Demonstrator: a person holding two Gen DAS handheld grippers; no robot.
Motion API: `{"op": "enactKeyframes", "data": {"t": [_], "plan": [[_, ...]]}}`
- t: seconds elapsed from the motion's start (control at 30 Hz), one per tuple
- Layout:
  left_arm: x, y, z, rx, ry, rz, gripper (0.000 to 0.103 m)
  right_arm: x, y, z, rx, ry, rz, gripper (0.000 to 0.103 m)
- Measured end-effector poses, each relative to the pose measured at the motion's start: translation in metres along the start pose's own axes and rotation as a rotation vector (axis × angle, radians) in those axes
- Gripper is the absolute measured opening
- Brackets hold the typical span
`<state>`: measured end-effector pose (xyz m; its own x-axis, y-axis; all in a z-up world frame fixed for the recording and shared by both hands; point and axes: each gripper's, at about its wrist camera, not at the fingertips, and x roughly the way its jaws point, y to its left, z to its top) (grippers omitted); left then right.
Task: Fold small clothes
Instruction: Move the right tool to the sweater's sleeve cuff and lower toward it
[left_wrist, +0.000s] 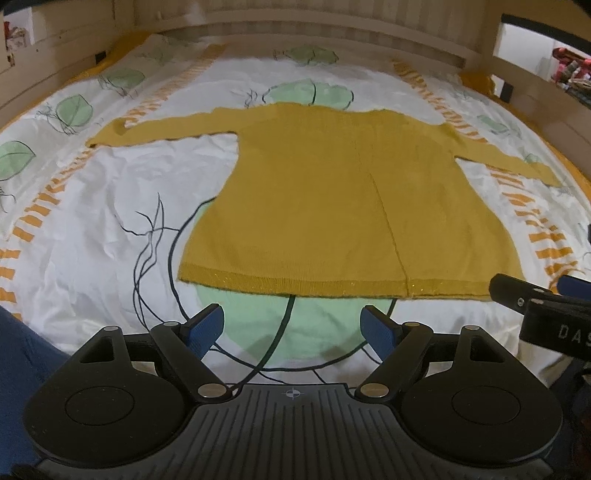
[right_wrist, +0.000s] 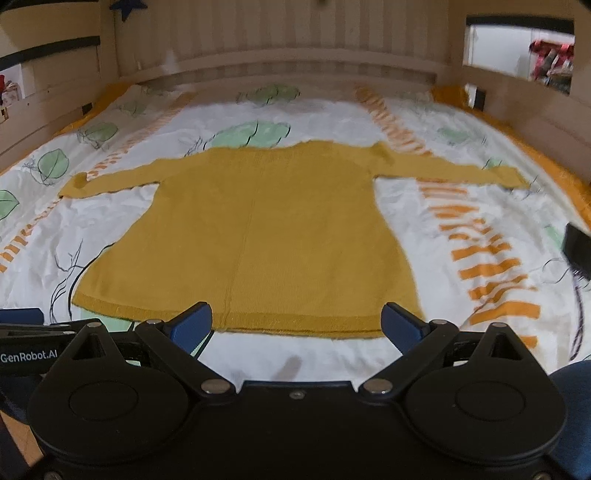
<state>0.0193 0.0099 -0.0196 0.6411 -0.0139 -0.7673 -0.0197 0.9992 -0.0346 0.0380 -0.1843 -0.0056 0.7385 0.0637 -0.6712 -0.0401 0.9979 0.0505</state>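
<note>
A mustard-yellow knit sweater (left_wrist: 332, 199) lies flat on the bed with both sleeves spread out sideways and its hem nearest me; it also shows in the right wrist view (right_wrist: 258, 229). My left gripper (left_wrist: 293, 325) is open and empty, just short of the hem near its left half. My right gripper (right_wrist: 297, 325) is open and empty, hovering at the hem's right half. The right gripper also shows at the right edge of the left wrist view (left_wrist: 535, 299).
The bedspread (left_wrist: 92, 229) is white with green leaves and orange stripes. Wooden bed walls (right_wrist: 280, 48) enclose the far side and both ends. A dark object (right_wrist: 578, 251) lies on the bed at the right edge.
</note>
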Motion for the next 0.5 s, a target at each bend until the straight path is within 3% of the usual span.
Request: {"op": "enactKeyframes", "data": {"t": [0.2, 0.37, 0.5], "plan": [[0.019, 0.014, 0.022, -0.016, 0.039, -0.029, 0.081, 0.030, -0.017, 0.014, 0.063, 0.117, 0.079, 0.098], [0.032, 0.022, 0.052, 0.008, 0.004, -0.003, 0.081, 0.058, -0.035, 0.033, 0.115, 0.164, 0.129, 0.098], [0.046, 0.021, 0.080, 0.043, -0.028, 0.010, 0.080, 0.080, -0.051, 0.055, 0.152, 0.185, 0.111, 0.099]]}}
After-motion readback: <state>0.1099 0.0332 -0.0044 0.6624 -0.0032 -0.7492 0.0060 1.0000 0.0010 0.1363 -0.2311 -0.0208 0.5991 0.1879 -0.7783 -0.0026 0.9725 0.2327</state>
